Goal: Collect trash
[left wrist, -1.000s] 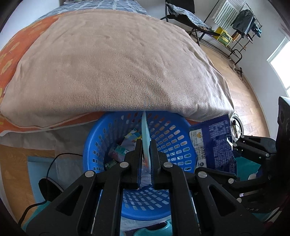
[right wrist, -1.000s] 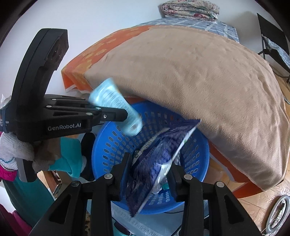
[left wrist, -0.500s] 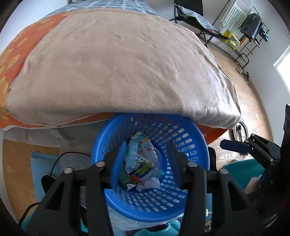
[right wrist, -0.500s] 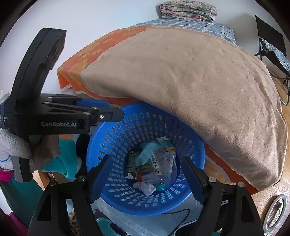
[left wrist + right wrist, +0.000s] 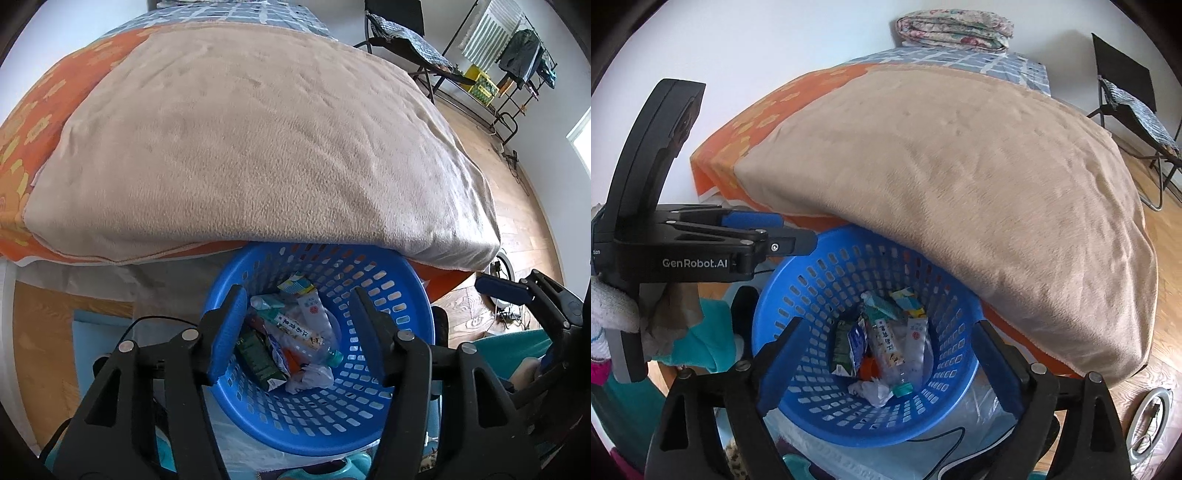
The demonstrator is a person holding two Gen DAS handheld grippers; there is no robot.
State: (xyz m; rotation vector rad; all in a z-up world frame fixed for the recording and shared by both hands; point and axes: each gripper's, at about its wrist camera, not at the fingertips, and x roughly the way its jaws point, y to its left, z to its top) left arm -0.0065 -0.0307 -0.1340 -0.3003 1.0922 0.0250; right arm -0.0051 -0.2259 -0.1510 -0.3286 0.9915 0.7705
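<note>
A blue perforated basket [image 5: 332, 424] stands on the floor against the bed and holds trash: a green carton [image 5: 258, 358], a printed tube [image 5: 299, 328], a clear bottle with a teal cap [image 5: 334, 357] and crumpled tissue [image 5: 310, 376]. My left gripper [image 5: 297, 332] hangs over the basket, its jaws opening with nothing between them. In the right wrist view the same basket [image 5: 812, 295] lies below my right gripper [image 5: 886, 354], whose jaws are also opening wide and empty. The left gripper [image 5: 768, 236] shows there from the side, above the basket's left rim.
A bed with a beige blanket [image 5: 258, 147] over an orange sheet overhangs the basket's far rim. A folding chair [image 5: 402, 33] and a drying rack [image 5: 517, 55] stand on the wooden floor beyond. A gloved hand [image 5: 613, 306] holds the left gripper. A black cable [image 5: 942, 435] runs beside the basket.
Both grippers have opened. The left let go of a pale blue tube and the right let go of a dark blue packet; neither is in the jaws now.
</note>
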